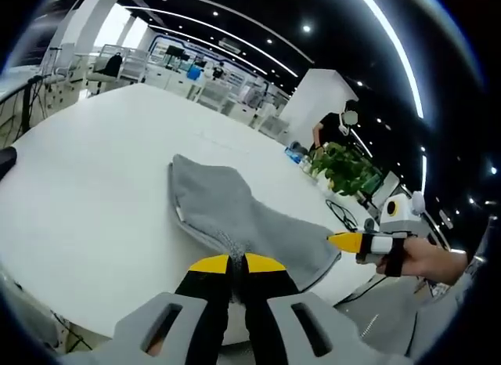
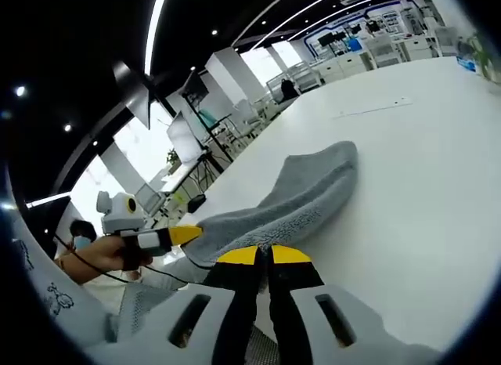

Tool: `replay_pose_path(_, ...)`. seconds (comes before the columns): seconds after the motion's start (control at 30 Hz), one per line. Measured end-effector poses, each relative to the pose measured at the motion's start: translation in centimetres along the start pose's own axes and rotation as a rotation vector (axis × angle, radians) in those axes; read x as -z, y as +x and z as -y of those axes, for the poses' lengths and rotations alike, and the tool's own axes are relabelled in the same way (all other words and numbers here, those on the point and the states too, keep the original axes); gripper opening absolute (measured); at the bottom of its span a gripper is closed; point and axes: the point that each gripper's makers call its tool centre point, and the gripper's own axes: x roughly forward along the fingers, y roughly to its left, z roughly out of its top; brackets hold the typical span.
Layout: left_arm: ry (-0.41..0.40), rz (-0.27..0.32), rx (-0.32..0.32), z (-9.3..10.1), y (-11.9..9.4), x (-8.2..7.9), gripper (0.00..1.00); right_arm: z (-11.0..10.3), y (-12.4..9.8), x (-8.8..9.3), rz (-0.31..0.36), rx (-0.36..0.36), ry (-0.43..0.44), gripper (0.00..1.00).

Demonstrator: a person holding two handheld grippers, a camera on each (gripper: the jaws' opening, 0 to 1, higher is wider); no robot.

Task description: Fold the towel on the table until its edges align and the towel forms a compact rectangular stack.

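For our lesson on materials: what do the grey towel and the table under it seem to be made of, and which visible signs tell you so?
Towel: soft looped terry cloth, probably cotton or microfibre; its nubbly matte grey surface sags in folds where both grippers pinch it. Table: hard, smooth white top, likely laminate or painted board; it looks flat and even with a faint sheen.

White table wide open left & beyond grey towel. Far edge obstacles: potted plant, blue container beside it.
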Motion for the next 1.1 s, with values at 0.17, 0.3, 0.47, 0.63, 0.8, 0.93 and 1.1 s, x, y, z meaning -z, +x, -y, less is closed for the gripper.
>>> replay_pose_path(0.17, -0.019, 0.003, 0.020, 1.2, -0.7, -0.2, 0.05, -0.8, -1.1, -0.4, 0.023, -0.010, 0.019, 0.01)
replay_pose_path(0.3, -0.036, -0.009, 0.038, 2.1, -1.1, 0.0, 0.05, -1.5, -2.1, -0.5, 0.040, -0.013, 0.038, 0.01)
replay_pose_path(0.47, -0.064, -0.009, 0.055, 2.8, -1.9, 0.0, 0.05, -2.3, -3.3, -0.3, 0.060, -0.017, 0.090, 0.02)
replay_pose_path(0.63, -0.078, -0.012, 0.069, 3.9, -2.4, 0.2, 0.05, -2.8, -4.2, 0.1, 0.071, -0.015, 0.138, 0.02)
replay_pose_path(0.8, -0.114, -0.011, 0.092, 4.3, -1.6, 0.3, 0.05, -2.0, -4.3, 0.6, 0.062, -0.004, 0.184, 0.02)
replay_pose_path(0.93, -0.129, 0.008, 0.099, 4.7, -1.0, -0.6, 0.06, -1.8, -4.2, -0.1, 0.072, -0.008, 0.180, 0.02)
replay_pose_path(1.1, -0.188, 0.024, 0.091, 4.4, 0.1, -1.4, 0.06, -0.9, -3.5, -1.5, 0.105, -0.016, 0.233, 0.02)
